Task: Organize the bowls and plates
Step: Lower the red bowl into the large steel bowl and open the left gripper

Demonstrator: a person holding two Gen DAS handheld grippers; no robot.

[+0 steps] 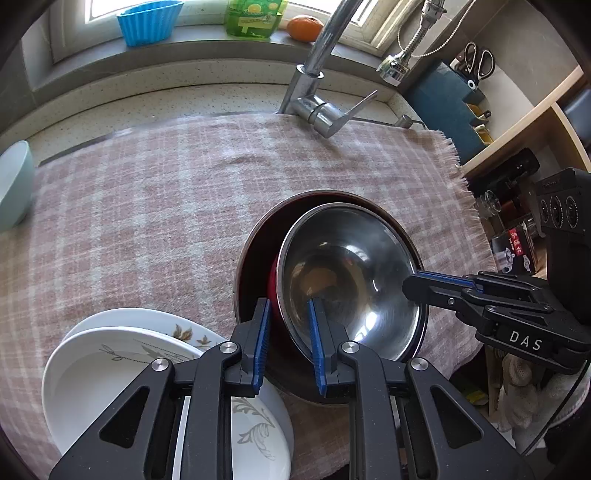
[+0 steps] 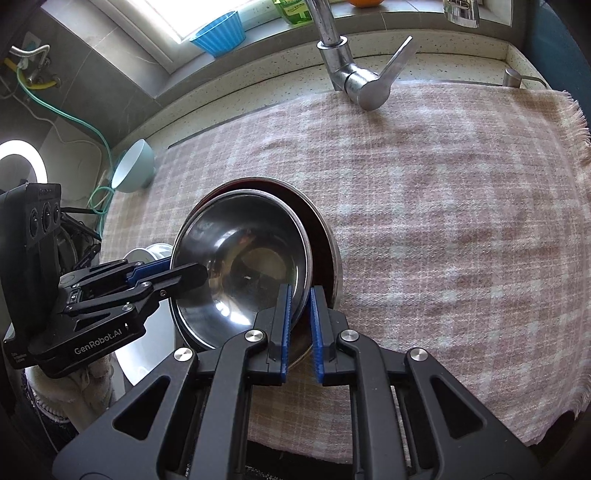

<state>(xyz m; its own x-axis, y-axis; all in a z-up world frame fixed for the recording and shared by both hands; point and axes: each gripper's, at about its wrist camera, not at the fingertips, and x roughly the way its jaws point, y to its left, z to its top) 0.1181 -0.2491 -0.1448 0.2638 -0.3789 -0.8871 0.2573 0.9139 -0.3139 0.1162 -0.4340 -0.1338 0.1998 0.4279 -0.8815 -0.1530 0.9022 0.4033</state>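
A steel bowl (image 1: 351, 266) (image 2: 240, 251) sits tilted inside a larger dark red bowl (image 1: 255, 251) (image 2: 321, 236) on the pink checked cloth (image 1: 166, 206) (image 2: 443, 221). My left gripper (image 1: 289, 301) (image 2: 184, 271) is shut on the steel bowl's near-left rim, one finger inside and one outside. On the opposite rim, my right gripper (image 2: 299, 288) (image 1: 410, 288) is clamped the same way. White plates (image 1: 110, 362) (image 2: 136, 362) with leaf patterns are stacked just left of the bowls. A pale blue bowl (image 1: 13, 184) (image 2: 135, 168) stands at the cloth's far left edge.
A chrome tap (image 1: 314, 103) (image 2: 354, 81) rises behind the cloth. The windowsill holds a blue fluted cup (image 1: 149, 22), a green bottle (image 1: 255, 18) and an orange (image 1: 304, 27). Shelves with scissors (image 1: 478, 61) and boxes stand at the right.
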